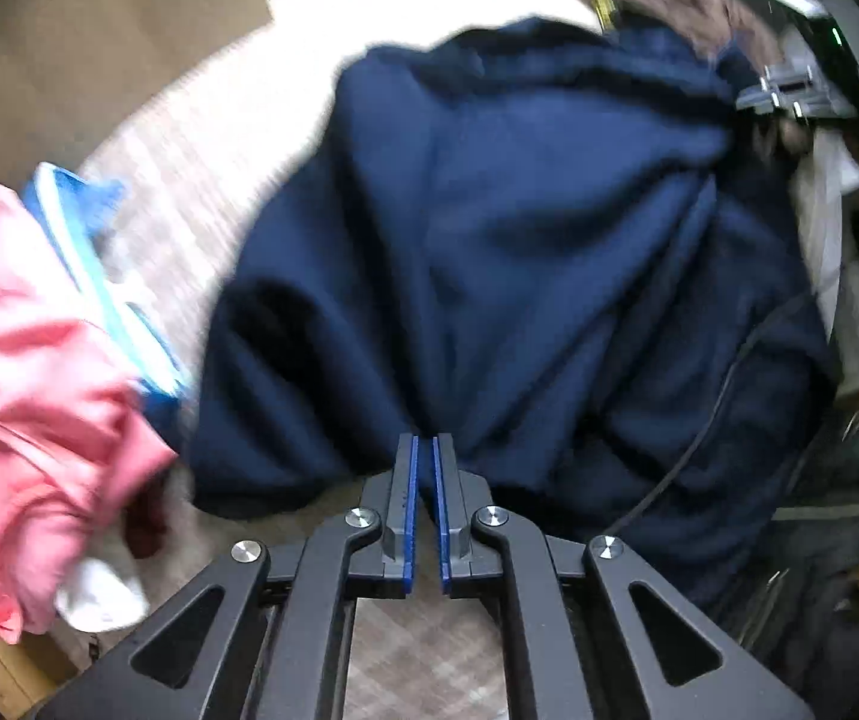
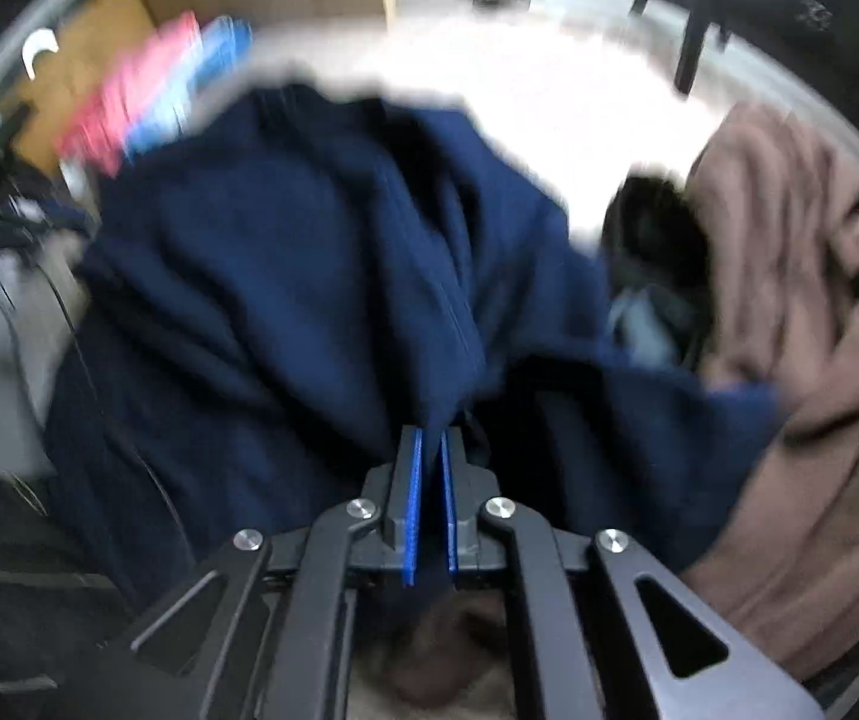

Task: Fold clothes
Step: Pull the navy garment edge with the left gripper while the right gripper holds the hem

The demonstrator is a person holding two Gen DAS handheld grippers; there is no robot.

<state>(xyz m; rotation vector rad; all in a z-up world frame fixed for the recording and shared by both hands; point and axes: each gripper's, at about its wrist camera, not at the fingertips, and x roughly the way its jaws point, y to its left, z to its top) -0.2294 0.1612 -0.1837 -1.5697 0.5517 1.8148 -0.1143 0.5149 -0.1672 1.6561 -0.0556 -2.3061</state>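
A dark navy garment (image 1: pixel 519 252) lies bunched across the light surface and fills the middle of both views. Its folds run together into the tips of my left gripper (image 1: pixel 425 441), whose blue pads stand almost together with the cloth pinched between them. In the right wrist view the same navy garment (image 2: pixel 309 276), with a seam or zip line down its middle, gathers into my right gripper (image 2: pixel 431 435). That gripper is likewise shut on a bunch of the fabric. Both views are blurred.
A pink garment (image 1: pixel 27 390) and a blue-and-white cloth (image 1: pixel 99 276) lie at the left. A brown garment (image 2: pixel 801 360) is heaped at the right beside a dark item (image 2: pixel 651 234). The pale bed-like surface (image 2: pixel 519 90) extends behind. A black cable (image 1: pixel 699 438) crosses the navy cloth.
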